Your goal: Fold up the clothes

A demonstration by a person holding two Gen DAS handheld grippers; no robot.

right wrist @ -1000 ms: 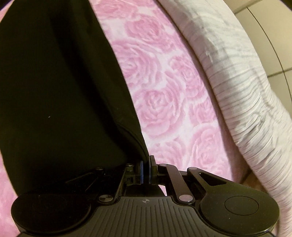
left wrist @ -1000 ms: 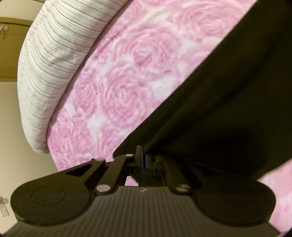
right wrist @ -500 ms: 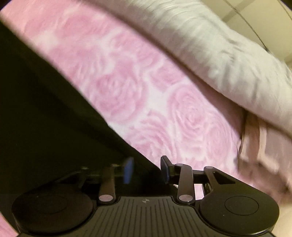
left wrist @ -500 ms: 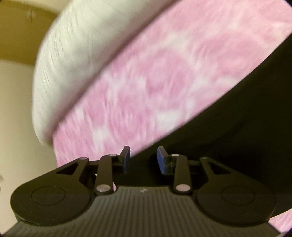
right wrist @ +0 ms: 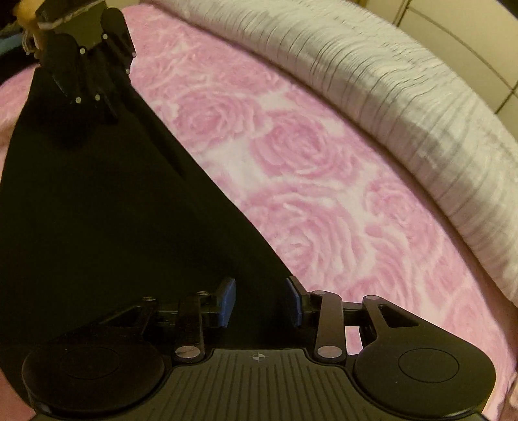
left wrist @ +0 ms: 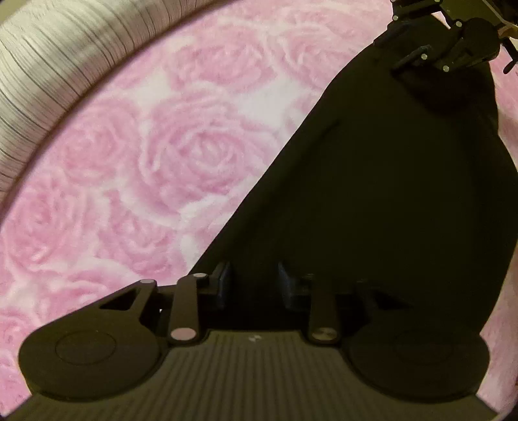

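A black garment [left wrist: 382, 194] lies flat on a pink rose-patterned blanket [left wrist: 181, 155]; it also shows in the right wrist view [right wrist: 106, 210]. My left gripper [left wrist: 254, 285] is open and empty, its fingers over the garment's near corner. My right gripper [right wrist: 260, 299] is open and empty at the garment's opposite near edge. Each gripper shows in the other's view: the right one at the top right [left wrist: 446, 55], the left one at the top left [right wrist: 87, 71], both above the black cloth.
A grey-white striped bolster or rolled cover [left wrist: 48, 64] runs along the blanket's far edge, also in the right wrist view [right wrist: 404, 107]. A pale wall or cupboard [right wrist: 453, 26] stands behind it.
Both grippers were shut on the garment's edges a second ago. They have opened, let the cloth go, and it now lies flat on the blanket.
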